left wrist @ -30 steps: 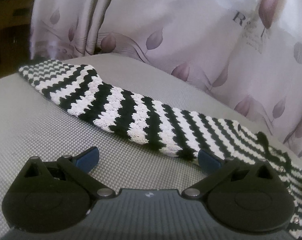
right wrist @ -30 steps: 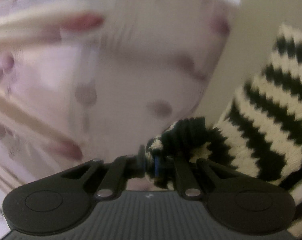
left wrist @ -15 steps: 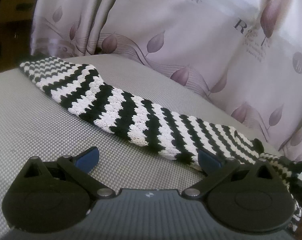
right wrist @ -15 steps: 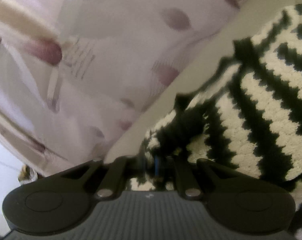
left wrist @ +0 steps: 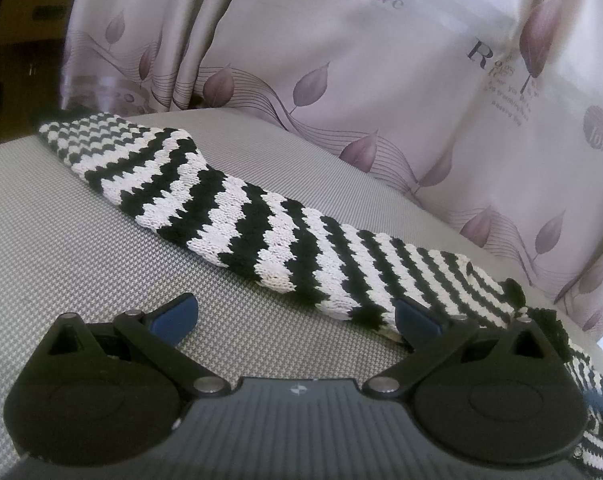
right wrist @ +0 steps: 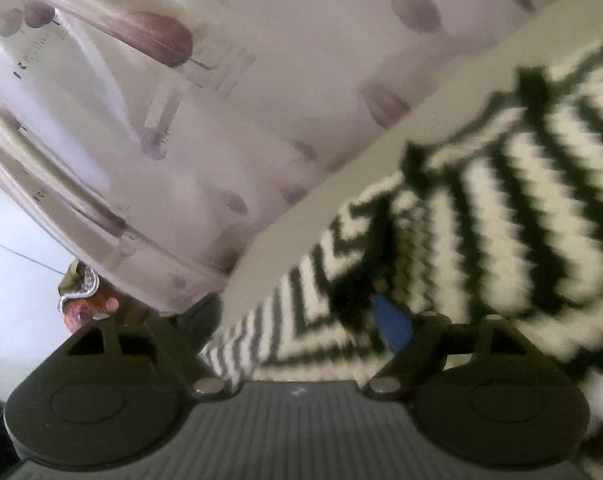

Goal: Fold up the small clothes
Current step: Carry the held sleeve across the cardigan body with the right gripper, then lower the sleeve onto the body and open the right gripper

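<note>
A black-and-white striped knit garment (left wrist: 237, 216) lies stretched in a long band across the grey woven surface (left wrist: 61, 240). My left gripper (left wrist: 297, 318) is open, low over the surface, its right blue pad (left wrist: 415, 318) at the garment's near edge. In the right wrist view the same garment (right wrist: 521, 208) lies below, blurred. My right gripper (right wrist: 301, 320) is open, its right blue pad (right wrist: 393, 324) above the knit; nothing is held between the fingers.
A pale curtain with purple leaf prints (left wrist: 381, 80) hangs right behind the surface and fills the right wrist view (right wrist: 181, 120). Dark furniture (left wrist: 13, 40) stands at far left. The surface's edge (right wrist: 301, 220) runs diagonally beside the curtain.
My right gripper, shut on the garment's black edge before, has opened and let it go; the garment's right end has dropped flat. The left gripper has barely moved.
</note>
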